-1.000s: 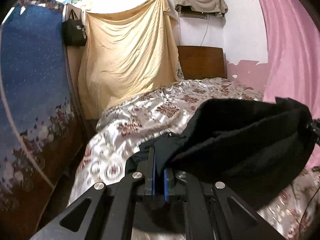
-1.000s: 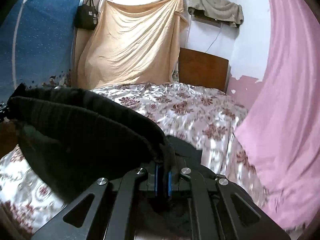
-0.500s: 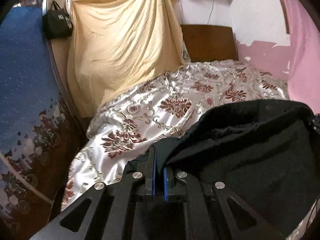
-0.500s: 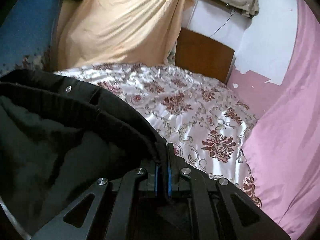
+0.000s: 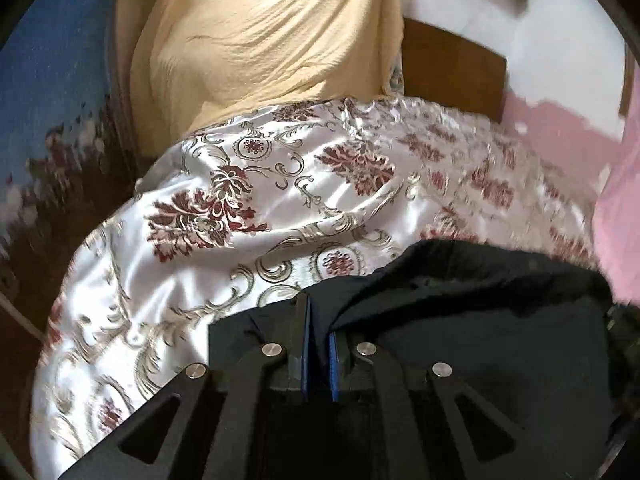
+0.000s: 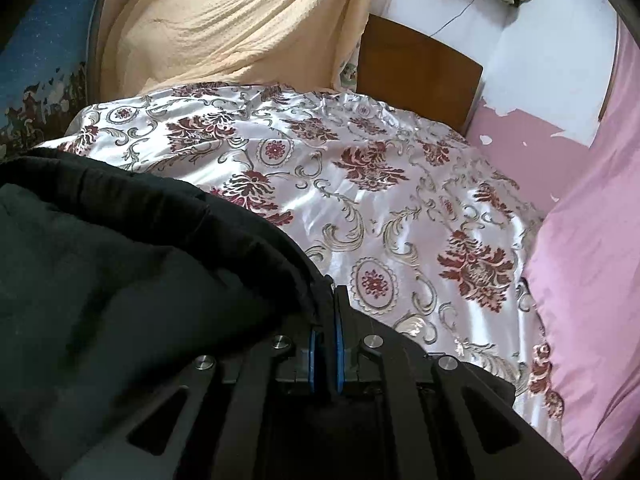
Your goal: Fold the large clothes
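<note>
A large black garment (image 5: 480, 312) is stretched between my two grippers above the bed. My left gripper (image 5: 319, 320) is shut on one edge of it, and the cloth spreads to the right in the left wrist view. My right gripper (image 6: 325, 312) is shut on the other edge of the garment (image 6: 120, 280), which fills the lower left of the right wrist view. The lower part of the garment is hidden under the gripper bodies.
The bed has a shiny white cover with dark red flowers (image 6: 360, 184) and a wooden headboard (image 6: 420, 76). A yellow sheet (image 5: 260, 40) hangs behind it. A pink curtain (image 6: 592, 240) is on the right, a blue patterned panel (image 5: 40, 100) on the left.
Both grippers have tilted down and moved forward over the bed with the garment still held. The bed cover now fills more of both views.
</note>
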`<state>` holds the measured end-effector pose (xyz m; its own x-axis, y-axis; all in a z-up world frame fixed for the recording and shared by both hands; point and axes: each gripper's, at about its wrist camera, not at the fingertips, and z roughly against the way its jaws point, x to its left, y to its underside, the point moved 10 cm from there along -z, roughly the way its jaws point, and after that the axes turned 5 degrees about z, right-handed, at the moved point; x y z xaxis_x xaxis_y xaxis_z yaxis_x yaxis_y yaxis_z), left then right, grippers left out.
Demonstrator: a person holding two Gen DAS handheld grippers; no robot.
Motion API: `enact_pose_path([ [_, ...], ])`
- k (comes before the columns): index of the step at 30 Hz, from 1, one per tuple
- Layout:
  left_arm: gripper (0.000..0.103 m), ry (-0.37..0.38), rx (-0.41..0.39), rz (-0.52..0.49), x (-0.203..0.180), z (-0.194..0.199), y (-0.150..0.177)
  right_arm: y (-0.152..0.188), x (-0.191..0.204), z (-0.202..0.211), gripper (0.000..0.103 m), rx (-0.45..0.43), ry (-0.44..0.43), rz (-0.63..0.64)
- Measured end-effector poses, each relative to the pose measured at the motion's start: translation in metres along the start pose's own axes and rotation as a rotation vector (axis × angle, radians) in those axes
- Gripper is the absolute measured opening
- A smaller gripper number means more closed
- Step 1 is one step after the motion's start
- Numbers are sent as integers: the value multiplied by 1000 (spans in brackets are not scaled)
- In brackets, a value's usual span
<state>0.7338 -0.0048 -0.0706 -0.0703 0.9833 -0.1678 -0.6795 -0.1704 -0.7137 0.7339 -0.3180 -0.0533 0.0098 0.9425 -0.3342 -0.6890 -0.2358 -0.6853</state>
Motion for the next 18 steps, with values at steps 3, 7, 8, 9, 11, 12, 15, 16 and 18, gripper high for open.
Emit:
enact_pose_path([
  [3,14,5,-7,15,-3,7,0,1,-6,2,9,-25,-19,-29],
  [7,48,71,-17,43,-9,22,-3,2,-12,13,29,-61,-63,-56],
  [8,68,102,-42,57,-11,31,-5,0,-13,19,37,-77,-71,-60],
  [9,75,124,-71,73,-12,39,-8,-3,-13,28,52,-102,-99,-69],
  [11,88,160,-136,98,-13,60,-11,-7,-13,43,63,-137,-132,-85],
  [12,90,166,-158,99,-14,70,-9,-8,-11,52,63,-153,-151,-87],
  [15,93,204,-176,70,-22,90,8,-4,-3,74,72,-180,-195,-72],
  [16,95,221,-178,47,-26,97,20,1,3,85,80,-195,-213,-54],
  [18,97,245,-178,3,-34,105,44,16,13,103,84,-216,-241,-28],
])
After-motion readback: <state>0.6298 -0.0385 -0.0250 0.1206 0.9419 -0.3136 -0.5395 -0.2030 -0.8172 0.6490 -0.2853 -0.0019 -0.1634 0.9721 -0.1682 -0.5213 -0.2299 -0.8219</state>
